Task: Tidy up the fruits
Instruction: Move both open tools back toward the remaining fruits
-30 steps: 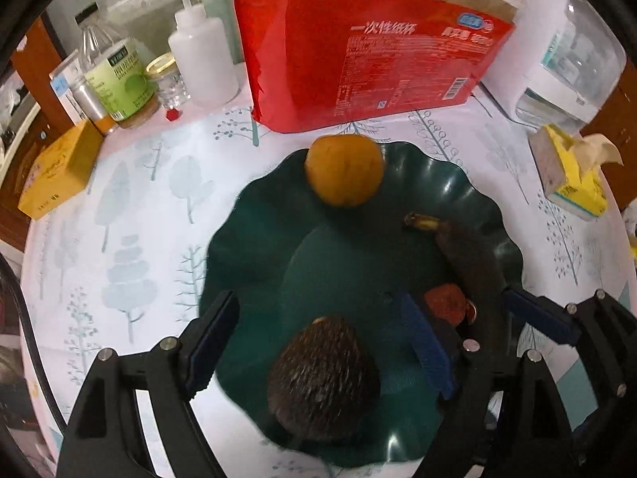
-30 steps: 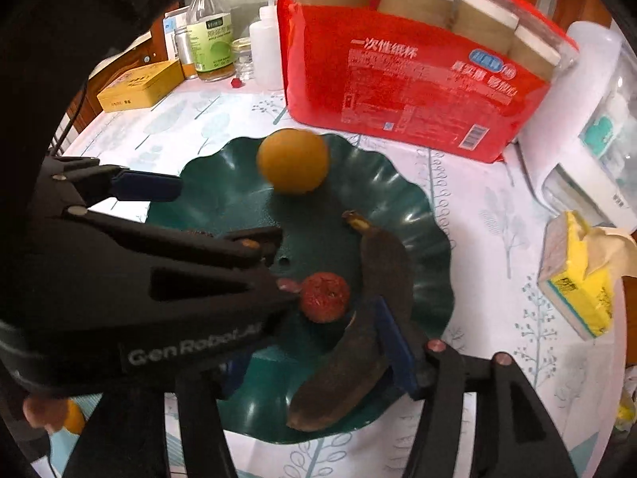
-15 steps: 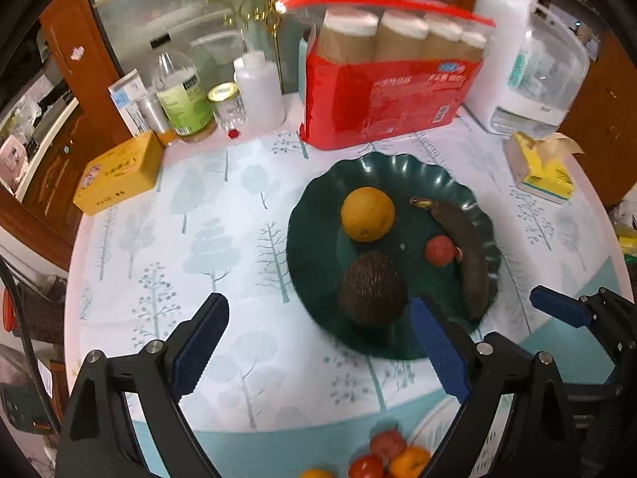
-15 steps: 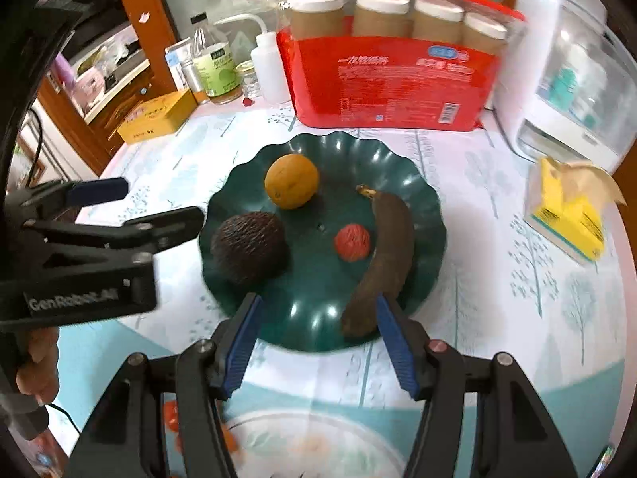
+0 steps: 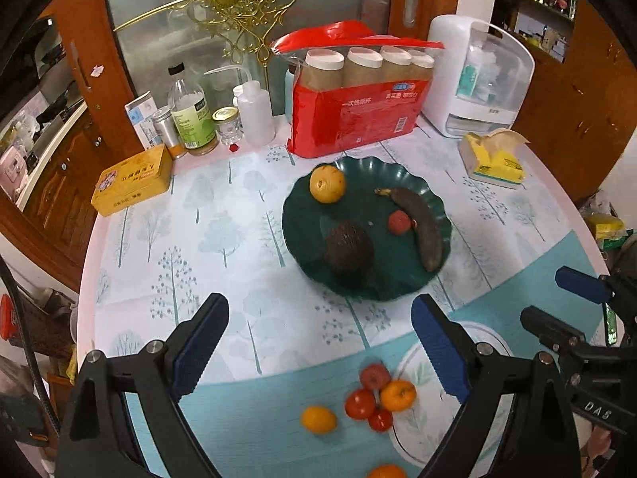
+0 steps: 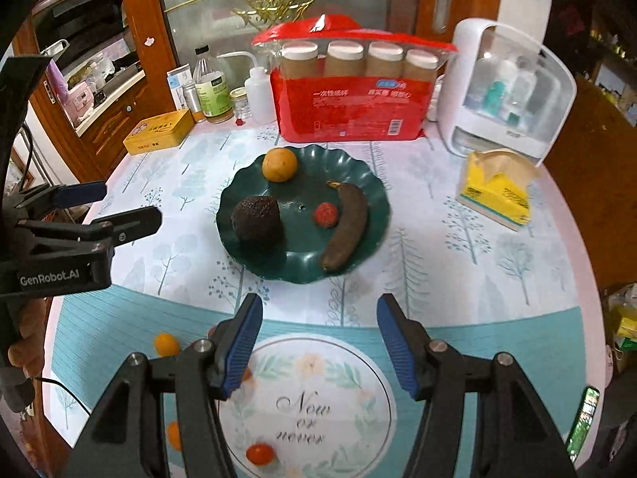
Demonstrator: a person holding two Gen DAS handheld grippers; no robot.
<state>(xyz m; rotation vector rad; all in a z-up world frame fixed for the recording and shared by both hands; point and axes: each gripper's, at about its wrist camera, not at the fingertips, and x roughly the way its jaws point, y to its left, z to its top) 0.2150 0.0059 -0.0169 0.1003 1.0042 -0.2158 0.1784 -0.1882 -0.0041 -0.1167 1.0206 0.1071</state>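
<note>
We held both grippers above the near edge of the table (image 5: 167, 247), and each stood with its jaws apart and nothing between them: the left gripper (image 5: 318, 342) over the pale tree-patterned cloth, the right gripper (image 6: 318, 338) over the round printed emblem at the near edge. The dark green plate (image 6: 370, 183) sat toward the middle of the table, nearer its far edge, and carried four fruits. An orange (image 6: 279, 164) lay at the plate's far rim, a dark rough-skinned fruit (image 6: 256, 219) on its left side, a small red fruit (image 6: 326, 214) near its middle, and a blackened banana (image 6: 348, 223) curved along its right side, just beside the red fruit. Loose small fruits stayed off the plate by the near edge of the table: in the left wrist view we saw a cluster of red and orange ones (image 5: 376, 398) touching one another, a single orange one (image 5: 318, 419) just left of them, and another orange one (image 5: 386, 471) cut by the bottom of the view. Along the far edge stood a red pack of paper cups (image 6: 350, 99), a white dispenser (image 6: 513, 87) toward the far right corner, several bottles (image 6: 215, 87) toward the far left, and a yellow tin (image 6: 159, 131) by the left edge. A yellow tissue pack (image 6: 495, 191) lay near the right edge, well apart from the plate.
</note>
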